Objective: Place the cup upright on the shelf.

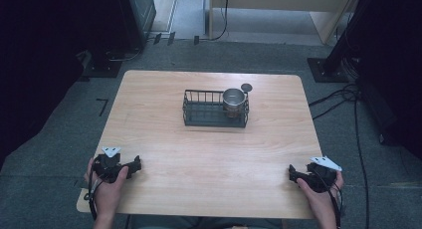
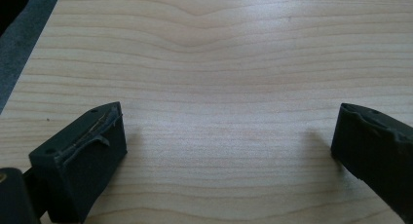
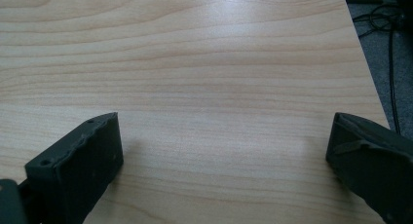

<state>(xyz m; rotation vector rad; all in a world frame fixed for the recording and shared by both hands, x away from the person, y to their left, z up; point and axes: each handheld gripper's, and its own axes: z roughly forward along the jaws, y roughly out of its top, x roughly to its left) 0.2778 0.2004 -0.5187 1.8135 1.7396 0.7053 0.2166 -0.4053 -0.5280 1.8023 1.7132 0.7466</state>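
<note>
— Looking at the table (image 1: 164, 139) first: why do you keep both grippers so low and so far from the work?

— You rest them at the near edge because nothing is taken yet. Your left gripper (image 1: 130, 166) lies near the near-left corner and your right gripper (image 1: 294, 173) near the near-right corner, well apart from each other. In both gripper views the black jaws stand wide spread with only bare wood between them, so each one is empty and ready to take something.

— And where is the thing you must reach?

— The dark wire basket (image 1: 206, 117) stands near the far edge of the table, about the middle of its width. The metal cup (image 1: 233, 99) stands upright inside the right end of this basket, close against its wire wall. I judge it is put there so that it stays stable and can be lifted straight up.

— What else is around, and what stands in your way?

— A small dark round piece (image 1: 246, 87), maybe a lid, I cannot tell surely, lies on the table just beyond the far-right corner of the basket. Between your grippers and the basket the wood is free. The basket wall itself is the obstacle, I think: you must come over the rim from above, not from the side.
</note>
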